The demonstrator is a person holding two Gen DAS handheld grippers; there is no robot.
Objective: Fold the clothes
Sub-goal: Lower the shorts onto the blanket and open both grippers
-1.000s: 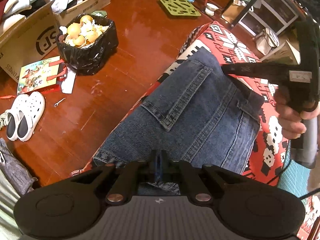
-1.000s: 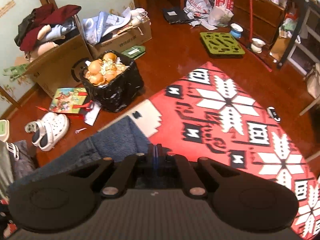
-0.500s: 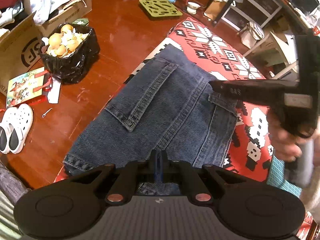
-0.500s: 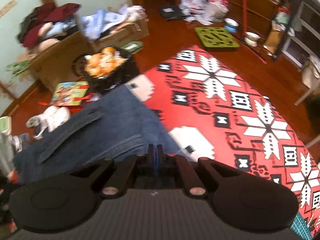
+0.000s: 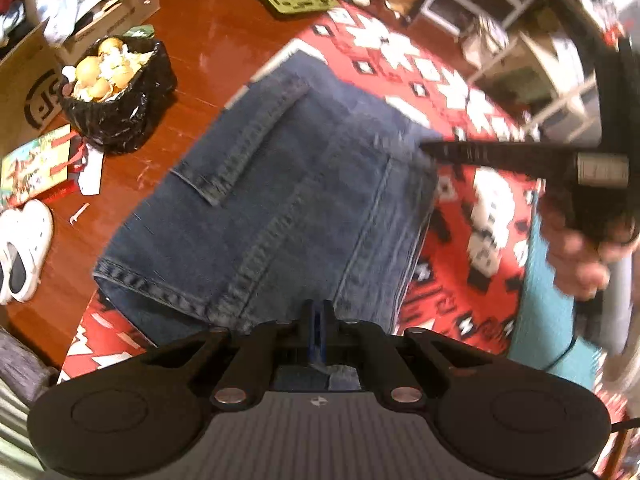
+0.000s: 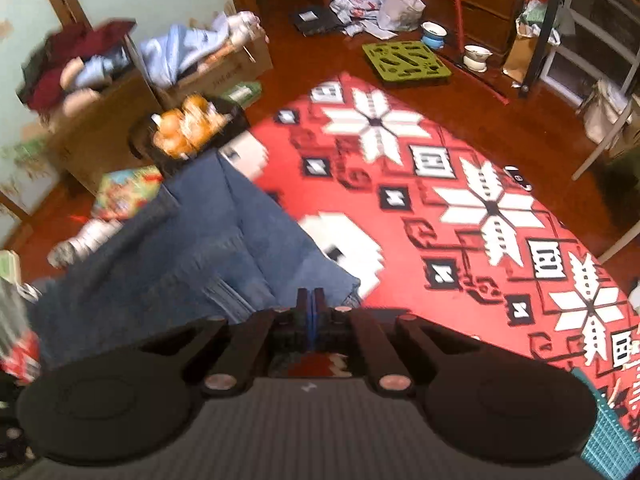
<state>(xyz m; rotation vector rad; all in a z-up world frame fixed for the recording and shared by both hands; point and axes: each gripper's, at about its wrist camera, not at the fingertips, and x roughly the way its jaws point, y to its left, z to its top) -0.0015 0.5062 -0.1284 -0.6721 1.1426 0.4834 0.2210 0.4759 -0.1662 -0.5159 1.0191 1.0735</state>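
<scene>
Garment: a pair of blue denim jeans (image 5: 288,200) is seen lying folded on a red patterned cloth (image 6: 460,208); a back pocket and stitched seams face up.
Position of garment: it is laid toward the near left part of the cloth, one side reaching the cloth's edge beside the wooden floor (image 5: 208,24).
Left tool (image 5: 318,320): its fingers are pressed together, and a fold of denim is pinched at the near edge of the jeans.
Right tool (image 6: 310,308): its fingers are pressed together on the jeans' right-hand edge; in the left wrist view the dark fingertip is seen meeting the denim there.
Right hand (image 5: 576,256): it is seen, blurred, wrapped around the tool's handle above the cloth.
Surface type: whether the cloth covers a tabletop or a bed cannot be told.
Floor, left of the cloth: a black-lined bin (image 5: 116,96) filled with peel and paper, a cardboard box (image 5: 28,80), a colourful booklet (image 5: 36,164) and white shoes (image 5: 24,248) are noted.
Floor, far side: a green perforated mat (image 6: 406,60) and two small bowls are noted.
Image quality: motion blur is present in both views.
</scene>
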